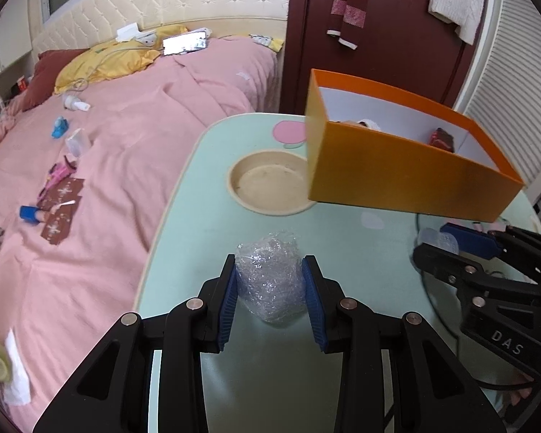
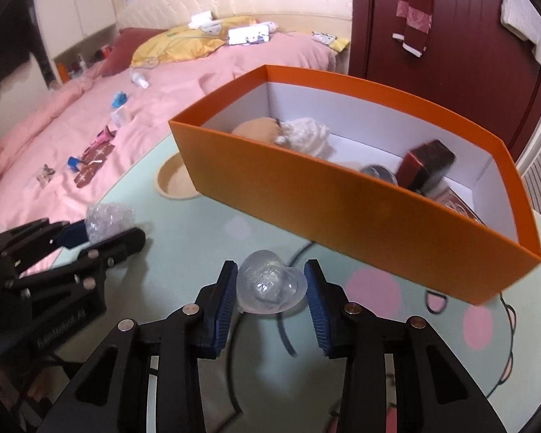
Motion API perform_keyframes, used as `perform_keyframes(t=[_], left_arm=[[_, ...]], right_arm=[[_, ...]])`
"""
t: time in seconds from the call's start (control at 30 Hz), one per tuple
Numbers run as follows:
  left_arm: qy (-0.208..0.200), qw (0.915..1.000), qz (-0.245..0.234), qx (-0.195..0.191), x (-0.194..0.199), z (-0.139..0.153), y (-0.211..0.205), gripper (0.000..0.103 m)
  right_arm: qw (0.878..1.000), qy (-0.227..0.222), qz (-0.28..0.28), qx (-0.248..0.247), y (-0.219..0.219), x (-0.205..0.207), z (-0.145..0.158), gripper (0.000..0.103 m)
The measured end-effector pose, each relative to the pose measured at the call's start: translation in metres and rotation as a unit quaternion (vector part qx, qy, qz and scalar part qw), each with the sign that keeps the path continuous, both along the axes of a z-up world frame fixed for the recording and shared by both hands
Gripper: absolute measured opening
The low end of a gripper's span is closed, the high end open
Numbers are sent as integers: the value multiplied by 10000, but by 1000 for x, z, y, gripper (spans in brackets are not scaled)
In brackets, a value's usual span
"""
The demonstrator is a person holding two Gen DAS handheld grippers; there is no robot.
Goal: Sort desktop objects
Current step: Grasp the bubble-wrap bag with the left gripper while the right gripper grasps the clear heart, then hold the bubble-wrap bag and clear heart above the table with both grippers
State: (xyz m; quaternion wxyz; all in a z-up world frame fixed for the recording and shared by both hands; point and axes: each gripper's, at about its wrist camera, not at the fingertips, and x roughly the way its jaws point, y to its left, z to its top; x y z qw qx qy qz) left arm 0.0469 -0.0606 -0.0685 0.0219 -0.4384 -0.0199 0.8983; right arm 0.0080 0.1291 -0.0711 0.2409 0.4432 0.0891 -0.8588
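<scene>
My left gripper [image 1: 269,281] is shut on a crumpled wad of clear bubble wrap [image 1: 268,281] over the mint-green table [image 1: 184,252]; the wad also shows in the right wrist view [image 2: 108,222]. My right gripper [image 2: 270,285] is shut on a clear heart-shaped plastic case [image 2: 268,283], just in front of the orange box [image 2: 342,202]. The box [image 1: 396,176] holds a plush toy [image 2: 299,135], a dark red block [image 2: 427,166] and other items. The right gripper shows in the left wrist view [image 1: 451,245] at the right.
A beige round dish [image 1: 270,184] sits on the table left of the box. A pink bed [image 1: 108,162] with several small items lies to the left. A dark red door [image 1: 378,36] stands behind. A black cable [image 2: 285,332] lies on the table.
</scene>
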Motion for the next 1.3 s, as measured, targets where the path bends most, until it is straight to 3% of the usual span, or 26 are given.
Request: perform_keyframes(t=[0.37,0.47,0.6,1.3], left_arm=[[5,9986,-531,75,2,0,41,36],[93,9984,-544,-156,3,-1,48,36],[117,9988,-476,-95,4,0,48,36],[202,9992,-319,-103,7,-5,48,37]], right_arm=[[9989,38,-451,-109,54,15,1,37],[9984,137,-534,-102,57,16,1,37],[9977,454,-482,134,52,22,-2,37],[9986,367,-370,-34,59,18,-3,40]])
